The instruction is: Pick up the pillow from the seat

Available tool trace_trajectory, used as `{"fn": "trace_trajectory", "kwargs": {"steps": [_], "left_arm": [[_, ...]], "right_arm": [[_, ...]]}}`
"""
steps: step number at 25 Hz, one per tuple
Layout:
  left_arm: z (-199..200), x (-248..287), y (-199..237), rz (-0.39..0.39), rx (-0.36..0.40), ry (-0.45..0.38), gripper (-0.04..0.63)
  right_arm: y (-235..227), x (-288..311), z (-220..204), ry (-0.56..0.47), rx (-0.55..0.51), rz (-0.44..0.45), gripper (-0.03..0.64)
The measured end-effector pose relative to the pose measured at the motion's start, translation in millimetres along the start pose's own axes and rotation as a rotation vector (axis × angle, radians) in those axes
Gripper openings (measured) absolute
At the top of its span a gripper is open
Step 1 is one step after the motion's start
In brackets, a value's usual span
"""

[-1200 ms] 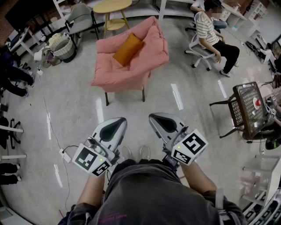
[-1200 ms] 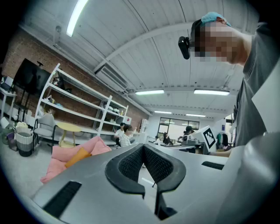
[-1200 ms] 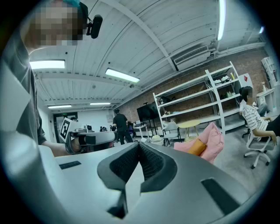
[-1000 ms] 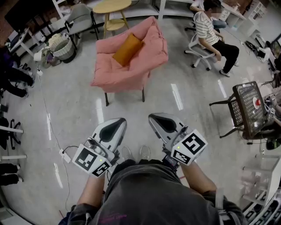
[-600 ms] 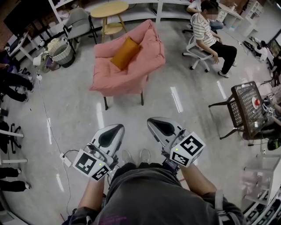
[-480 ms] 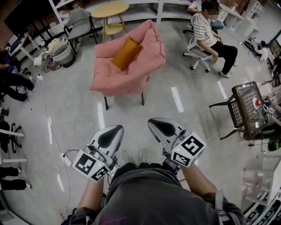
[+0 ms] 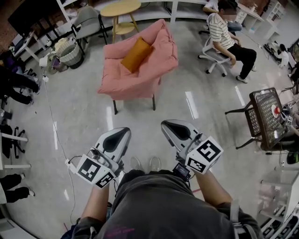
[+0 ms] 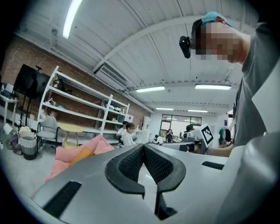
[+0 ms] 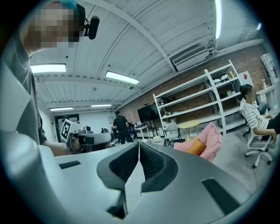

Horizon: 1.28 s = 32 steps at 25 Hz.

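An orange pillow [image 7: 136, 54] leans on the back of a pink cushioned armchair [image 7: 135, 77] across the floor, far ahead of me. It also shows small in the left gripper view as the pillow [image 8: 81, 155] and in the right gripper view as the pillow [image 9: 196, 146]. My left gripper [image 7: 122, 132] is held near my waist, jaws shut and empty. My right gripper [image 7: 167, 124] sits beside it, also shut with nothing between its pads. Both are well short of the chair.
A round yellow side table [image 7: 120, 7] stands behind the armchair, a woven basket [image 7: 70, 52] to its left. A person in a striped shirt [image 7: 225, 32] sits on a white office chair at the right. A dark mesh chair [image 7: 265, 116] is at far right. A cable [image 7: 52, 126] runs along the floor.
The whole view has shifted slightly as I moved; the armchair and pillow stay about as far off. Both grippers keep their pose by my waist, shut.
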<state>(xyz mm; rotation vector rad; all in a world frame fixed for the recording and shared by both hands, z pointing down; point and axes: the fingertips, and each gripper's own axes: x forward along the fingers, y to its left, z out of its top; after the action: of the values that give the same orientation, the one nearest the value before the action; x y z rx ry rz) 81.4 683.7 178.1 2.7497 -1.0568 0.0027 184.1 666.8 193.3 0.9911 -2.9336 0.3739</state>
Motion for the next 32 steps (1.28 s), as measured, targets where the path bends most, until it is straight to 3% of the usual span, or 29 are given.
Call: {"fn": "trace_trajectory", "kwargs": {"steps": [16,32], "left_arm": [[14,37,42,0.020,-0.007,-0.022,0.011],[19,85,165,0.007,-0.051,-0.010,0.012]], "right_arm": [[-41,29,17,0.010,-0.011,-0.001,0.017],[-110,132,23,0.043,0.020,-0.044,0.017]]}}
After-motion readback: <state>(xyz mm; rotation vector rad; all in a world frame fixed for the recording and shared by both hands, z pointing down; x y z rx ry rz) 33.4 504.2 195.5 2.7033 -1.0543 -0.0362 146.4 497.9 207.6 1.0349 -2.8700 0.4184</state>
